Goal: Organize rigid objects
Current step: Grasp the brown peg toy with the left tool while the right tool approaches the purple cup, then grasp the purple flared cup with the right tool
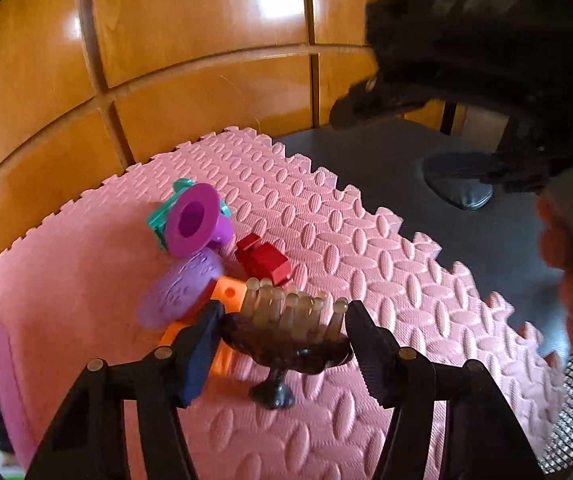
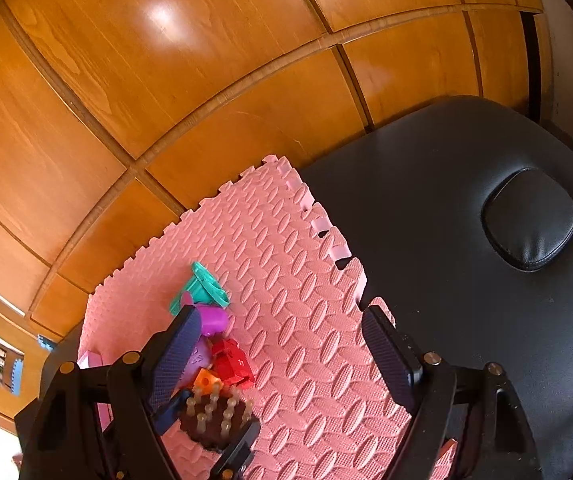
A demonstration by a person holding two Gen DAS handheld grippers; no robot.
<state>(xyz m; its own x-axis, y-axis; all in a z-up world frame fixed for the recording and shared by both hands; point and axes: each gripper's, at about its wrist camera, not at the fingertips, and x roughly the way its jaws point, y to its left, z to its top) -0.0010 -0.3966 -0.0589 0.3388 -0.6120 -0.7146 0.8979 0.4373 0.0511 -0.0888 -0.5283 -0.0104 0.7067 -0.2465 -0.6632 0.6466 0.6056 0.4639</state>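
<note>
Left wrist view: the pink mat [image 1: 326, 240] is taken as the landmark, spread over a black padded table [image 1: 466, 240] in front of wooden panels [image 1: 190, 40]. Toward the mat's left side a cluster of toys is seen: a teal piece [image 1: 158, 216] at the back, a purple cup [image 1: 194, 220] leaning against it, a lilac disc [image 1: 178, 288] in front of that, an orange block [image 1: 230, 292] beside the disc, and a red block [image 1: 264, 260] just right of the cup. In front of the cluster, near the mat's near edge, a dark brown brush [image 1: 286, 344] with pale pegs pointing up is clamped by the left gripper [image 1: 284, 316]; both pads are pressed against its sides. Above the mat's right edge the blurred right gripper [image 1: 466, 80] is seen, with part of a hand [image 1: 566, 232] at the far right.

Right wrist view: the same cluster is seen on the mat's [image 2: 306, 300] left half, with the teal piece [image 2: 206, 284] farthest, then the cup [image 2: 214, 320], the red block [image 2: 232, 364] and the orange block [image 2: 206, 380]; the disc [image 2: 198, 356] is mostly hidden behind a finger. The brush [image 2: 218, 420] is seen nearest the camera, gripped by the left gripper [image 2: 212, 428]. The right gripper [image 2: 282, 344] is held above the mat with its jaws wide apart and nothing between them. The table [image 2: 466, 240] extends to the mat's right, with a black cushion [image 2: 530, 220] set into it.
</note>
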